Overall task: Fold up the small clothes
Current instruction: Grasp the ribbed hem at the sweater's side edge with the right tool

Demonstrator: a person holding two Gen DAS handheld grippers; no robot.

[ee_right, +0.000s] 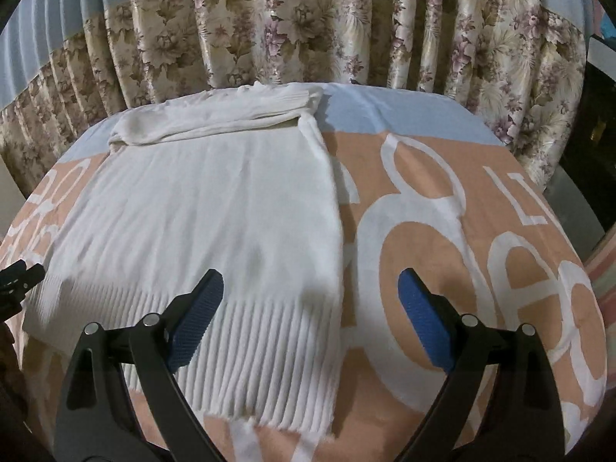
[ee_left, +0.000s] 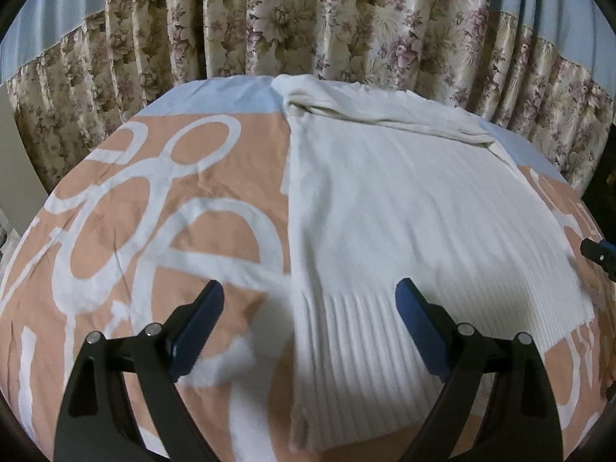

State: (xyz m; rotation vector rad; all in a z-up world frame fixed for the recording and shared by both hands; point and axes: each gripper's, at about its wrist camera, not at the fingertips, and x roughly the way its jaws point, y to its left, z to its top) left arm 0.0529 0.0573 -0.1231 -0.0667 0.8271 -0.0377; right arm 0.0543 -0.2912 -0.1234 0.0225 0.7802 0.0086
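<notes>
- 1 white ribbed sweater (ee_left: pixel 404 223) (ee_right: pixel 215 208) is lying flat on the cloth, with 1 sleeve showing folded across its far end.
- 1 peach cloth with white lettering (ee_left: pixel 127 208) (ee_right: pixel 481 254) is covering the surface beneath it.
- 1 floral curtain (ee_left: pixel 308 19) (ee_right: pixel 327 23) is hanging behind.
- 2 grippers are showing: 1 left gripper (ee_left: pixel 310 300) and 1 right gripper (ee_right: pixel 312 288), both spread wide.
- 2 blue-padded fingers (ee_left: pixel 200 319) (ee_right: pixel 196 315) are showing on each gripper, making 4 in all.
</notes>
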